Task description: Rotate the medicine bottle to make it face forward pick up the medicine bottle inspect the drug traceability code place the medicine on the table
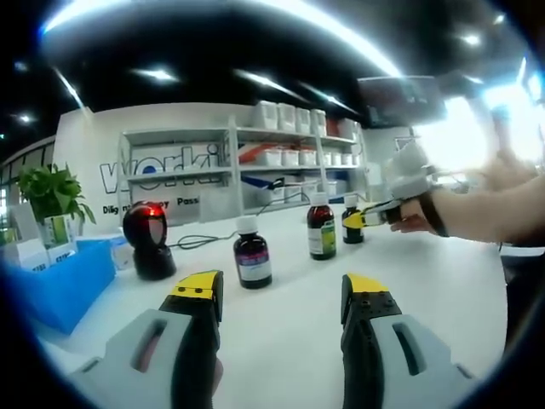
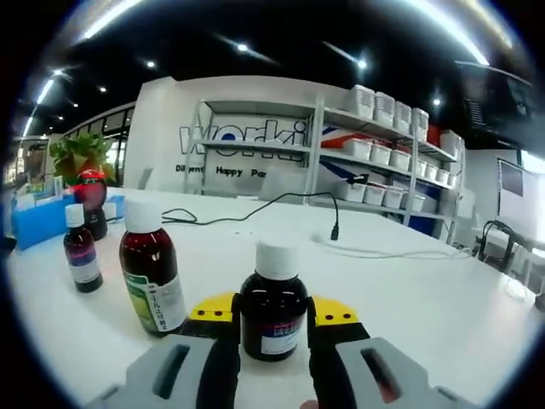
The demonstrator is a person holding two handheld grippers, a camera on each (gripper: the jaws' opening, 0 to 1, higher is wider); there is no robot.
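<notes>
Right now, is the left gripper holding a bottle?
No. In the left gripper view the left gripper stands open with bare table between its jaws; the nearest bottle stands beyond them.

Three bottles (image 1: 253, 252) beside scanner (image 1: 148, 239)

The left hand-held gripper (image 1: 281, 294) points forward over the worktop (image 1: 289, 341) with its two yellow-tipped jaws spread wide and nothing between them. The right hand-held gripper (image 2: 272, 319) is level and low, its jaws either side of a medicine bottle (image 2: 272, 311), close against it; actual contact cannot be judged. In the left gripper view, the right hand (image 1: 417, 217) and bare forearm reach in from the right.
</notes>
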